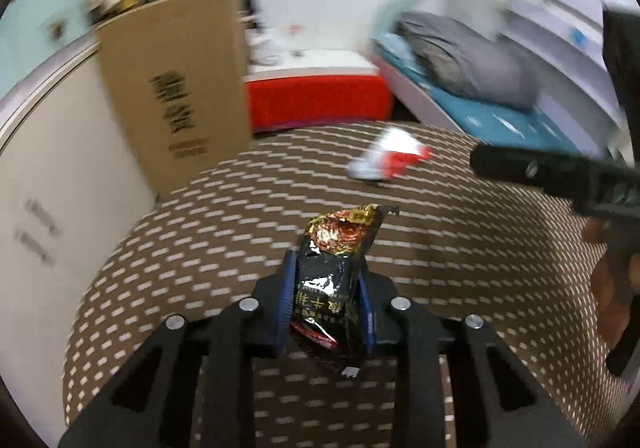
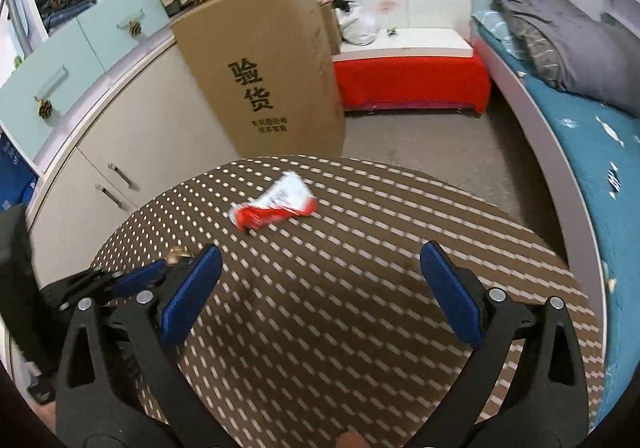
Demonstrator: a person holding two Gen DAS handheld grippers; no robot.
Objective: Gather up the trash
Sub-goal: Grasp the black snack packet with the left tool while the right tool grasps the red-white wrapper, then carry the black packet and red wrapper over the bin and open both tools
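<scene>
The black snack wrapper (image 1: 336, 280) is shiny crinkled foil-plastic with gold and red print that catches the light. The red and white wrapper (image 2: 276, 206) looks like the same glossy, crumpled film. The table (image 2: 360, 288) has a matt woven-looking brown cover with pale dashes. The cardboard box (image 2: 264, 68) is plain, dull brown. Both grippers are matt black plastic with silver metal pins and textured blue pads (image 2: 192, 296).

Brown white-dashed table (image 2: 360, 308) bearing crumpled red-and-white wrapper (image 2: 276, 206).
</scene>
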